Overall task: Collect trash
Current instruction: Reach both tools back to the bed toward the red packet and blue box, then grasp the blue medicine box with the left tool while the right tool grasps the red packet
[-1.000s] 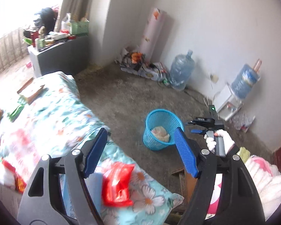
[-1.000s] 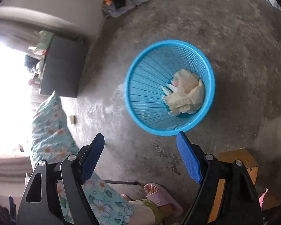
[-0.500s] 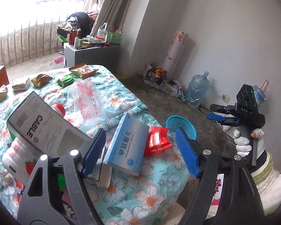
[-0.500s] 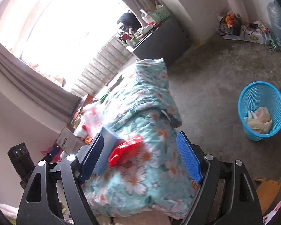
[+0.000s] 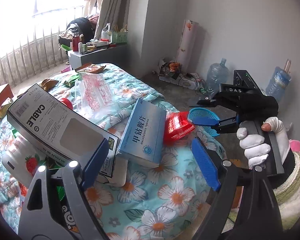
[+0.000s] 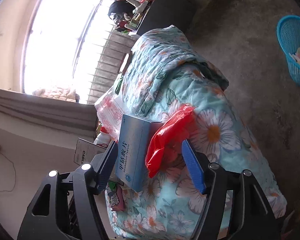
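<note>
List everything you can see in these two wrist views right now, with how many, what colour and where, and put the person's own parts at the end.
medicine box: one, blue, on the quilt, leaning on the cable box
red wrapper: one, red, on the quilt right of the medicine box
cable box: one, grey, propped over the strawberry carton
strawberry carton: one, white, under the cable box
clear bag: one, red print, farther back on the quilt
quilt: one, turquoise floral, over the bed
basket: one, blue, on the floor, pale trash inside
water jugs: two, blue, by the wall
left gripper: open, opening, nothing between
right gripper: closing around the red wrapper, not yet pressing
gloved hand: one, white, holding the right gripper
</note>
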Motion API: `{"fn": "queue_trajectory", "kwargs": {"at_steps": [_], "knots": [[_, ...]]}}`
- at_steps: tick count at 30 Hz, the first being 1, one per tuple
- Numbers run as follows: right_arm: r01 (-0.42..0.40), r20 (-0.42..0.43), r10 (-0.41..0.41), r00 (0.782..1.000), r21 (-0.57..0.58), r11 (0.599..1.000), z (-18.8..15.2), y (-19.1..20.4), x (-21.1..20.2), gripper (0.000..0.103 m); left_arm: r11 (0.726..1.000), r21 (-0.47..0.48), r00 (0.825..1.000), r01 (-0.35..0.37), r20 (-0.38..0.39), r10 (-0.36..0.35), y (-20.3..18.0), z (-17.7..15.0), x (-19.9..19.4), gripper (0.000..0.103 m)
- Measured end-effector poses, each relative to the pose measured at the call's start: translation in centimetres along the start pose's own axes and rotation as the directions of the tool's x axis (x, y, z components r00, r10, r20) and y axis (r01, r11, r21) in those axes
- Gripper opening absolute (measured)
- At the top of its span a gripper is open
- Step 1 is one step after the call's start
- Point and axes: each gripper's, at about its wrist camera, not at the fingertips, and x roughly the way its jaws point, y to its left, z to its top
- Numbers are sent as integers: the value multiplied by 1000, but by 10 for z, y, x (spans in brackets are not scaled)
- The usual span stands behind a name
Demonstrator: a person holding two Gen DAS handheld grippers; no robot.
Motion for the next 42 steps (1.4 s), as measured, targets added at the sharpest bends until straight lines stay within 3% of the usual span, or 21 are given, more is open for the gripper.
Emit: {"fn": "queue_trajectory", "kwargs": {"at_steps": [7, 10, 14, 18, 26, 32, 42], "knots": [[4, -18, -4, 1000, 45, 999, 5, -9, 13, 54, 999, 33, 999, -29, -27, 30, 0, 7, 27, 81], [2, -30, 0, 1000, 53, 999, 6, -12, 18, 43, 999, 38, 998, -25, -51, 27, 0, 7, 39, 82], [-14, -44, 18, 999, 83, 996, 6, -22, 25, 19, 999, 32, 997, -18, -80, 20, 1, 11, 55, 82], [-51, -31, 55, 998, 91, 994, 5, -29, 19, 13, 999, 40, 994, -26, -101, 30, 1, 18, 69, 82], [-106, -27, 109, 994, 84, 991, 3, -34, 7, 12, 984, 150, 981, -92, -157, 115, -12, 23, 100, 82], [-124, -34, 127, 991, 98, 988, 5, -42, 8, 12, 967, 238, 971, -94, -193, 141, -23, 20, 120, 82], [-147, -44, 153, 987, 122, 982, 8, -53, 11, 12, 961, 265, 949, -82, -275, 157, -22, 18, 144, 82]]}}
